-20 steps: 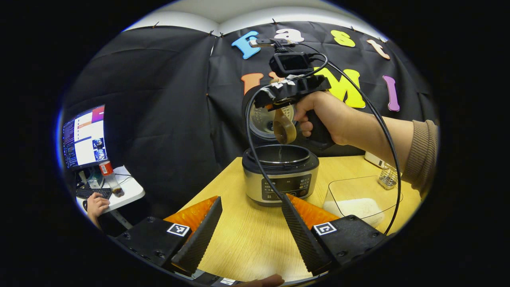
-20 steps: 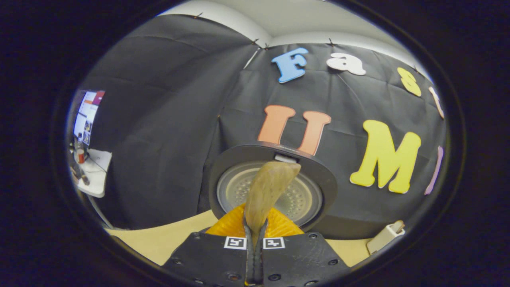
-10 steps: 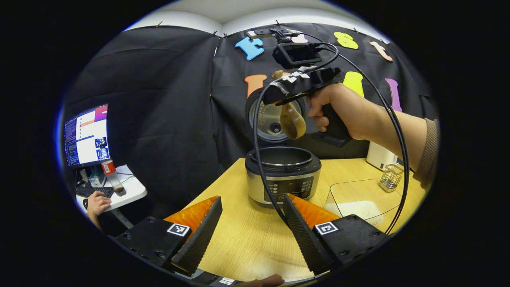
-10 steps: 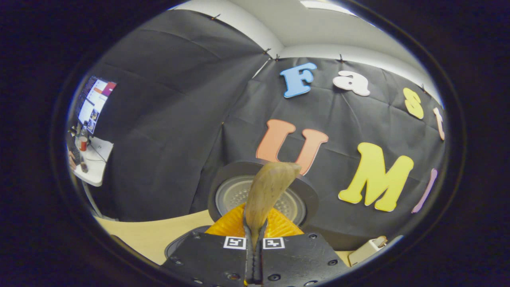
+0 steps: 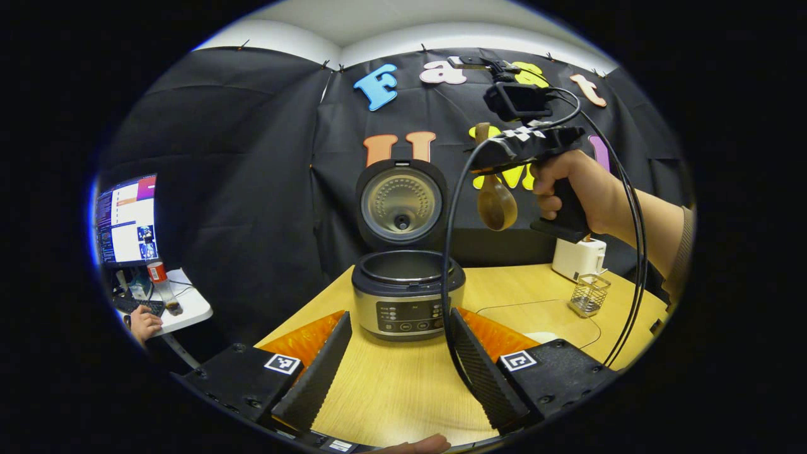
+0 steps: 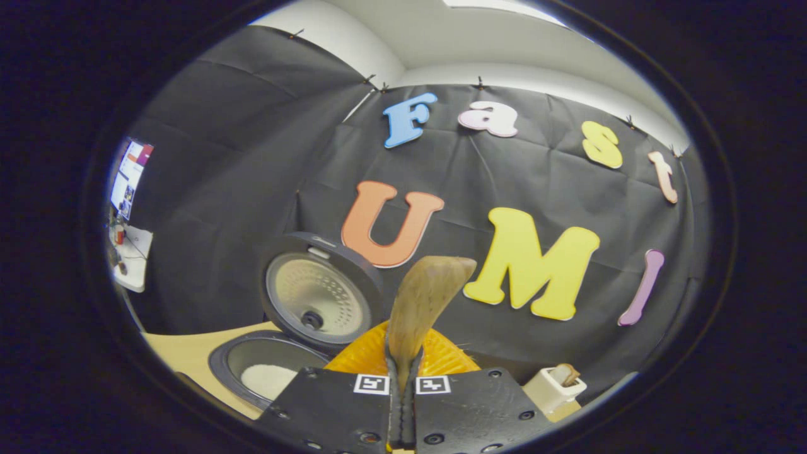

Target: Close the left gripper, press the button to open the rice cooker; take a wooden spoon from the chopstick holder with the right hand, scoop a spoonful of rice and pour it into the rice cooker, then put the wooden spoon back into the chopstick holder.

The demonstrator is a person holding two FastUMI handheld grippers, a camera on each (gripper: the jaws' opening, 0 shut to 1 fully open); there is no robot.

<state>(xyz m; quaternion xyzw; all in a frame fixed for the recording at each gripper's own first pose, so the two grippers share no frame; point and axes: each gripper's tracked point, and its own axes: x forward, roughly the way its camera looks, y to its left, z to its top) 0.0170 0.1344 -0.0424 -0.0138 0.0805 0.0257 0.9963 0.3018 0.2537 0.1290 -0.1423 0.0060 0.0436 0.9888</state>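
Note:
The rice cooker [image 5: 406,302] stands on the wooden table with its lid [image 5: 401,205] up. In the right gripper view white rice lies in its pot [image 6: 268,378]. My right gripper [image 5: 482,162], held by a hand, hangs in the air right of the lid and is shut on the wooden spoon [image 5: 496,205], whose bowl points down. In its own view the right gripper [image 6: 403,403] clamps the spoon [image 6: 422,309] by the handle. The white chopstick holder [image 5: 579,257] sits at the table's far right. My left gripper [image 5: 391,372] stays open in front of the cooker, holding nothing.
A clear container [image 5: 542,315] with rice stands right of the cooker, with a small wire basket [image 5: 589,294] beside it. A black cable loops from the right gripper down past the cooker. Off the table to the left are a monitor [image 5: 124,221] and a person's hand [image 5: 144,321].
The right gripper has carried the spoon up and to the right, away from above the cooker's pot. The left gripper stays open.

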